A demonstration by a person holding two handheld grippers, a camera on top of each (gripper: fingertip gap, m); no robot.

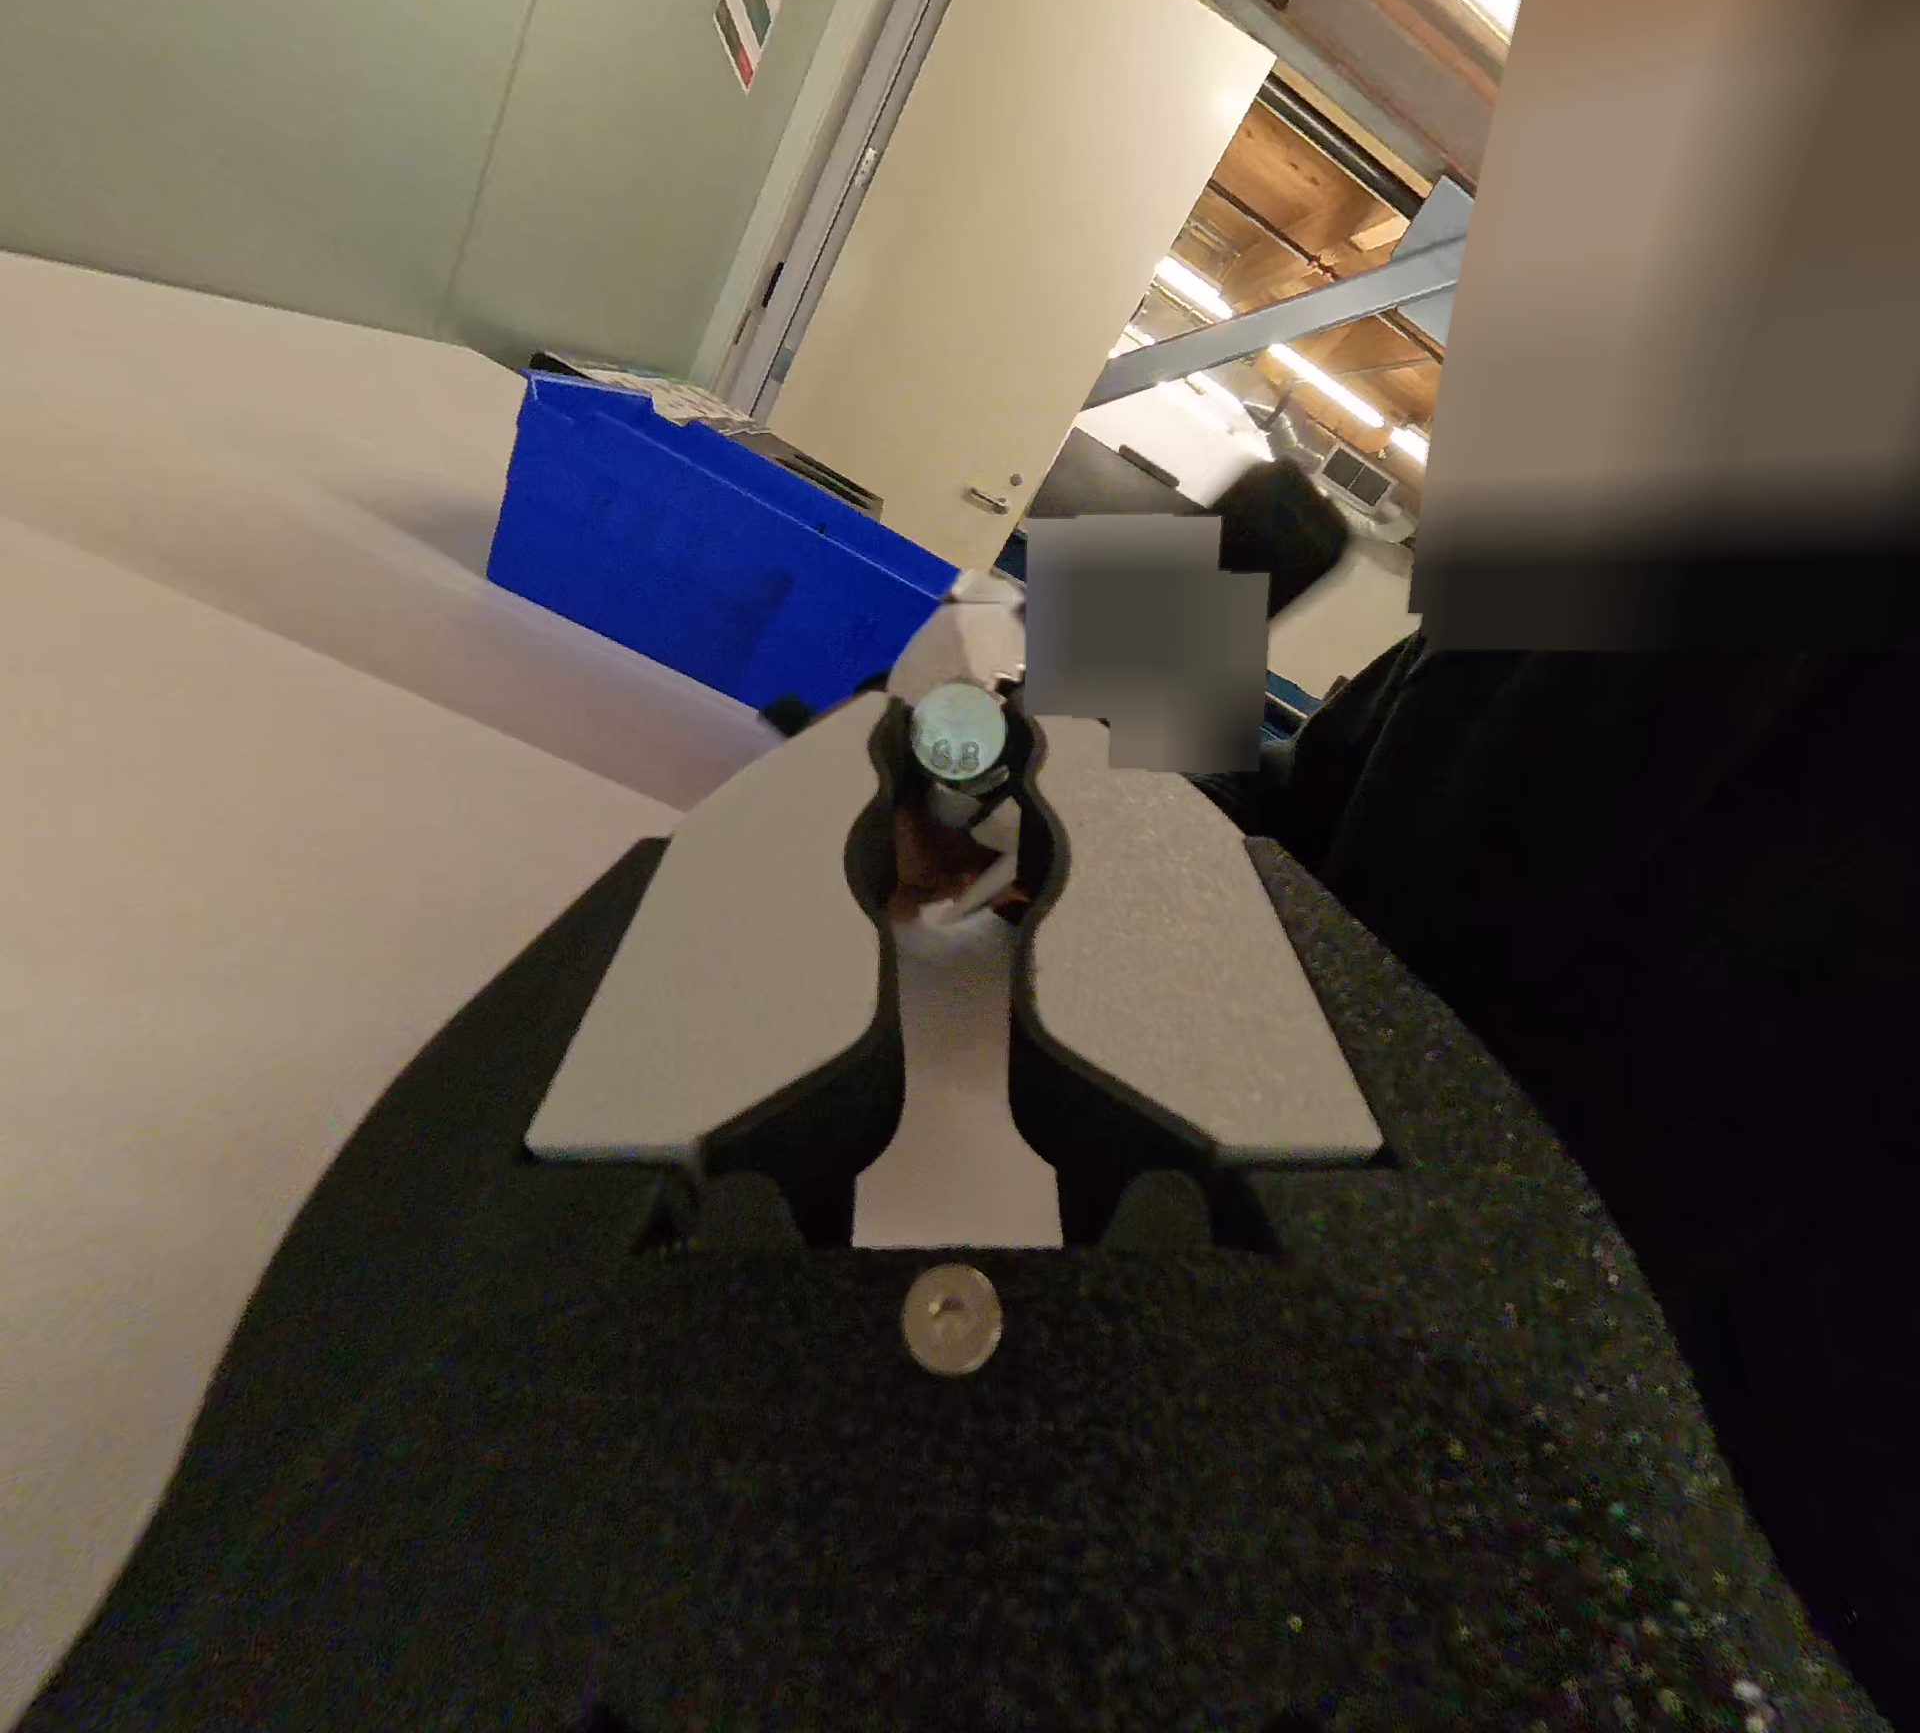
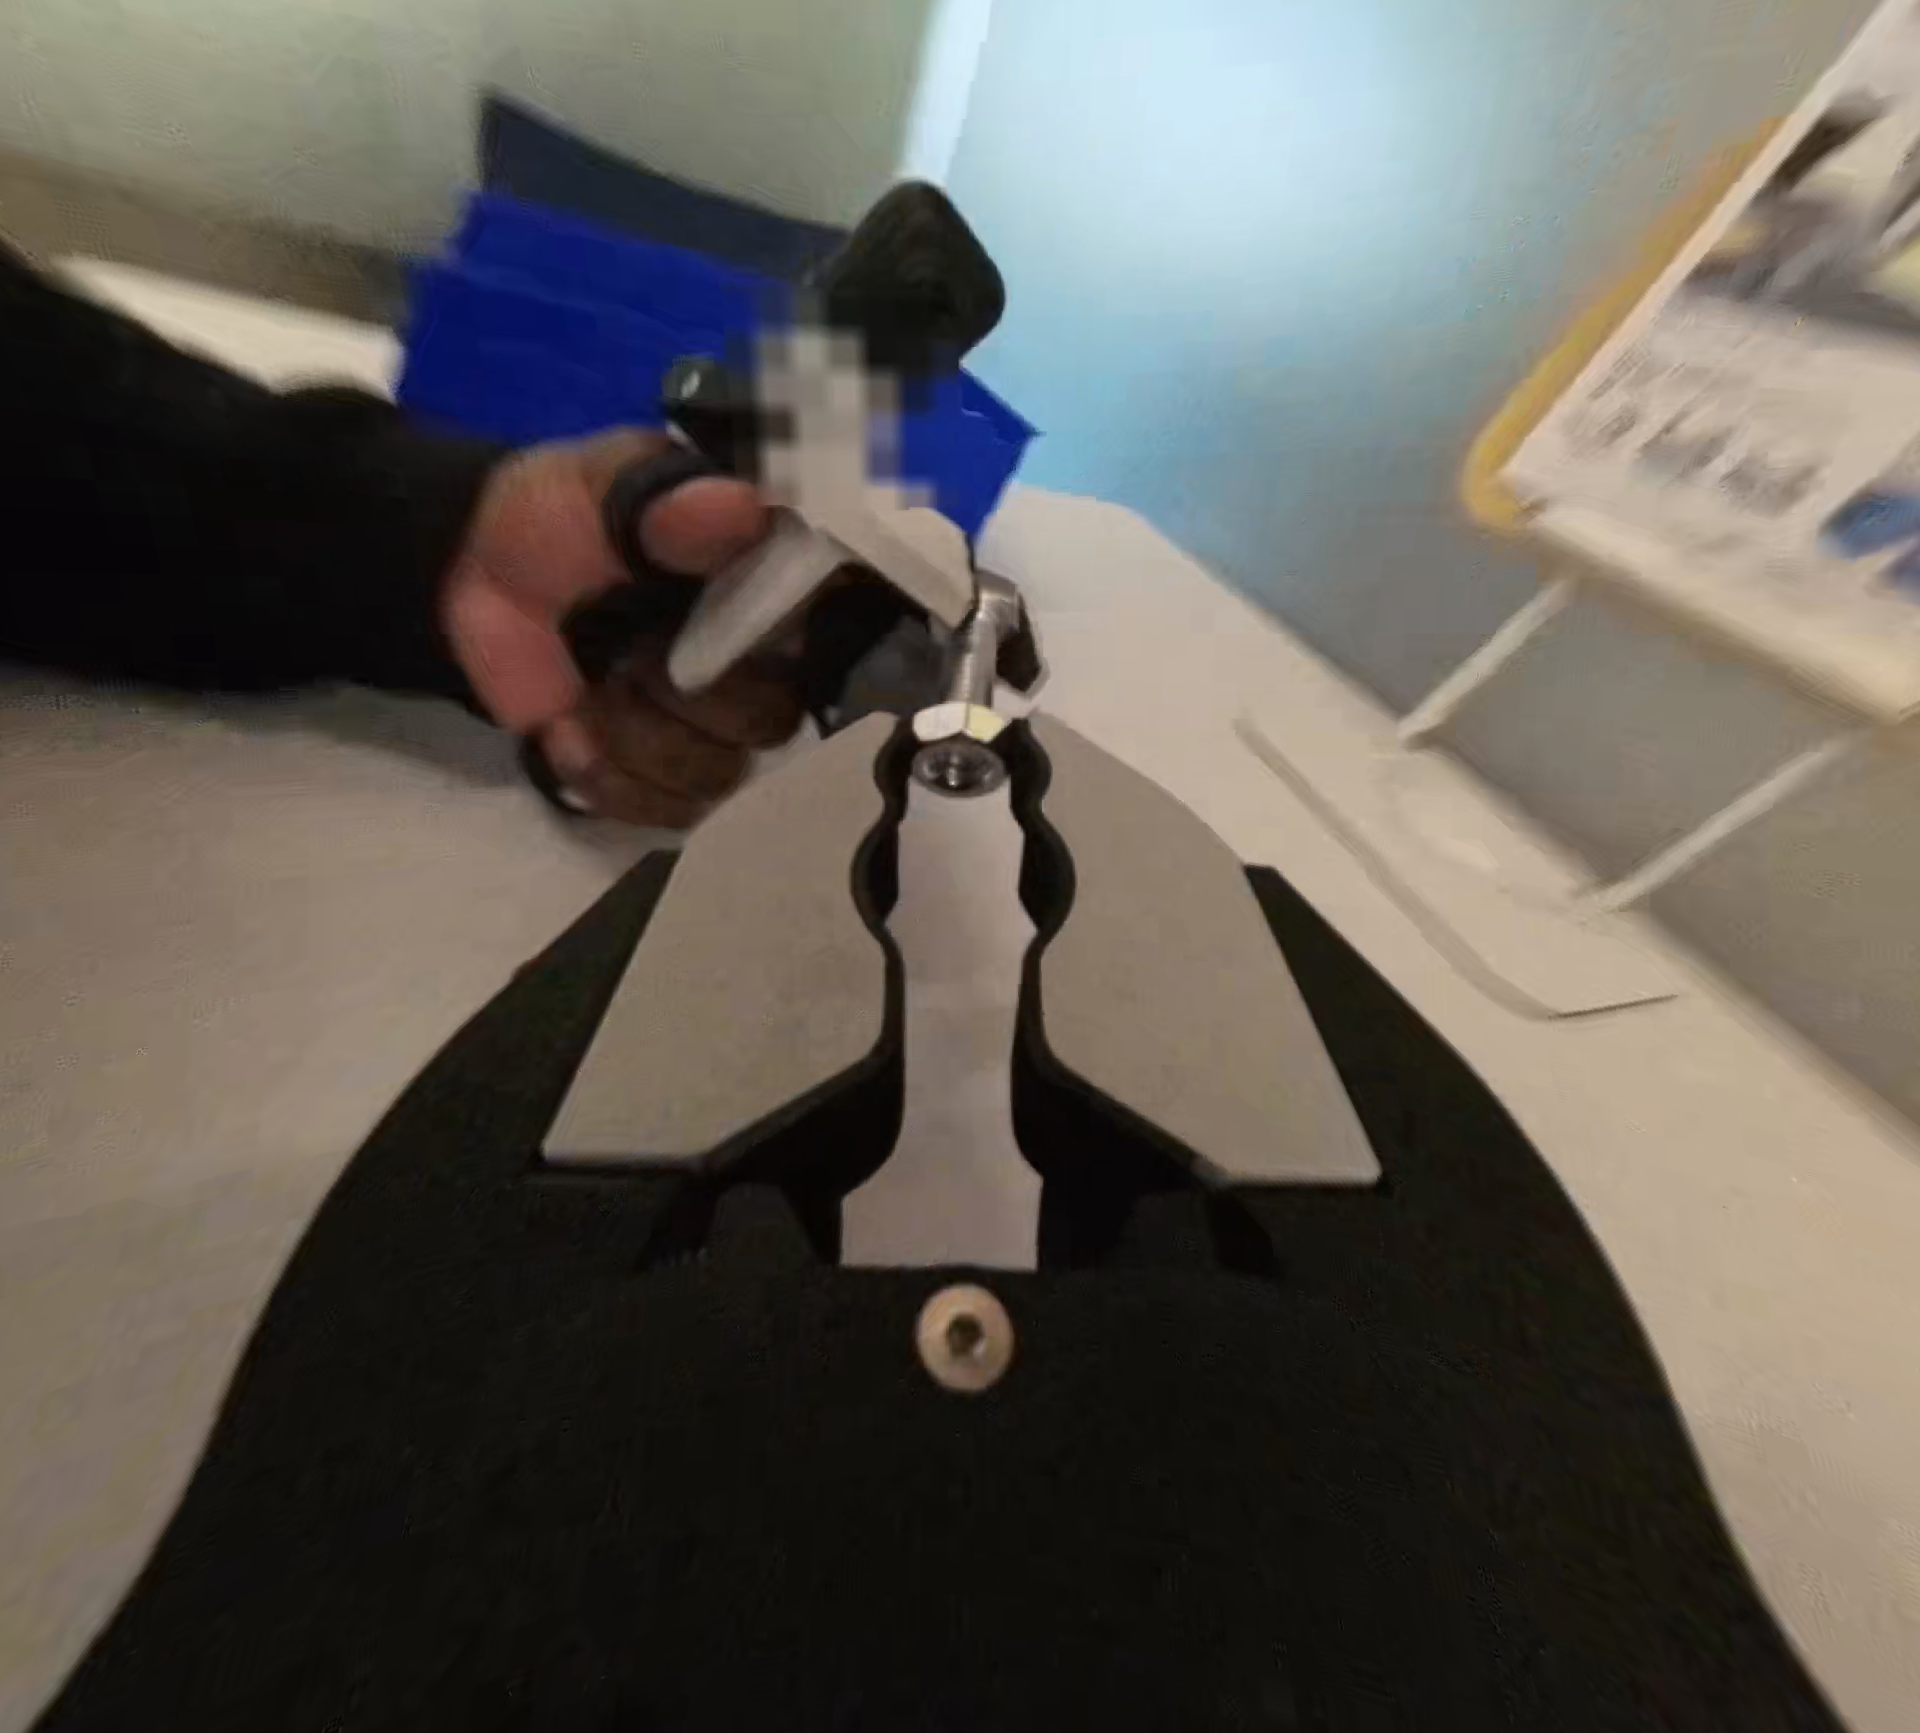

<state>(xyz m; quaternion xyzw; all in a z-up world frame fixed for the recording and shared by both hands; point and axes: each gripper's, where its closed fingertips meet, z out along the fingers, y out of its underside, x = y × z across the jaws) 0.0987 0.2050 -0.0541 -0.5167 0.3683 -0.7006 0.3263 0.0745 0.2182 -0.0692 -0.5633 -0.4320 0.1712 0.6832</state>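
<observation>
A broad white table (image 2: 260, 904) takes up most of the room here, running back to pale walls. On it, toward the back, stands a bright blue bin (image 1: 686, 530), with a tall cream cabinet door (image 1: 997, 249) rising behind it. Off to the right side, a white wire stand (image 2: 1621, 748) props up a printed sheet with a yellow edge (image 2: 1745, 436), blurred, and a flat white card (image 2: 1455, 914) lies on the table just below it.

A person in a black sleeve (image 2: 208, 520) works over the table, a hand (image 2: 582, 603) wrapped round the grip of the left gripper (image 1: 958, 748). The two tools meet tip to tip above the table, in front of the bin.

The left gripper is clenched on a silver bolt (image 1: 958, 743): its round stamped head sits between the grey fingertips (image 1: 821, 810), pressed from both sides, and from the other side the threaded shank (image 2: 971, 655) is seen sticking out from those jaws toward the right gripper.

The right gripper (image 2: 958, 764) is closed on a silver hex nut (image 2: 958, 733), caught in the notch at the very tips of its fingers (image 2: 1101, 810). The nut sits at the free end of the bolt's shank, its bore facing back along the fingers; how far it is threaded on I cannot tell.
</observation>
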